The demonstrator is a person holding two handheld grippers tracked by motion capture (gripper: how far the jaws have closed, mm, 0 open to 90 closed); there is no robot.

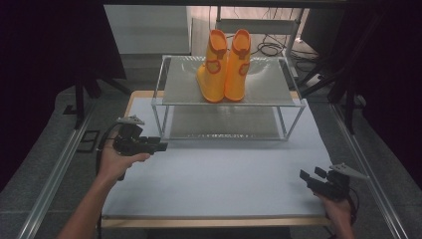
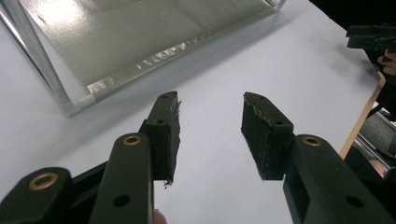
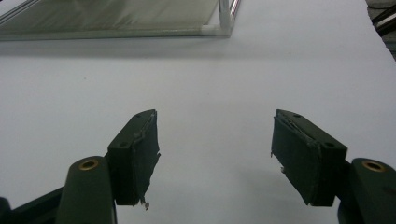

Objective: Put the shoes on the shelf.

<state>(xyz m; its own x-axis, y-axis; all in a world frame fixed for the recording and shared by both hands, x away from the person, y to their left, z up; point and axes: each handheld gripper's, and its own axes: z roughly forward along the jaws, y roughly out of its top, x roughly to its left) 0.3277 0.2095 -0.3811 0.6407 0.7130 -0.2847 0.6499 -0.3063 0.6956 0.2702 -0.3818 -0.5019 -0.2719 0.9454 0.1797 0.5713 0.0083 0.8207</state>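
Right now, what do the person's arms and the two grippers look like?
Both forearms are bare, no sleeves. Left gripper and right gripper are black, each topped by a grey three-cornered plate, with flat frayed pads and brass-ringed pivots. A black cable trails from the left gripper.

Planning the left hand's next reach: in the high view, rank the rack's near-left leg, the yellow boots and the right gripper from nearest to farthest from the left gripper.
From the left gripper:
1. Rack's near-left leg, just beyond it, slightly right.
2. Yellow boots, on the rack's top shelf, farther back and right.
3. Right gripper, at the table's near-right corner.
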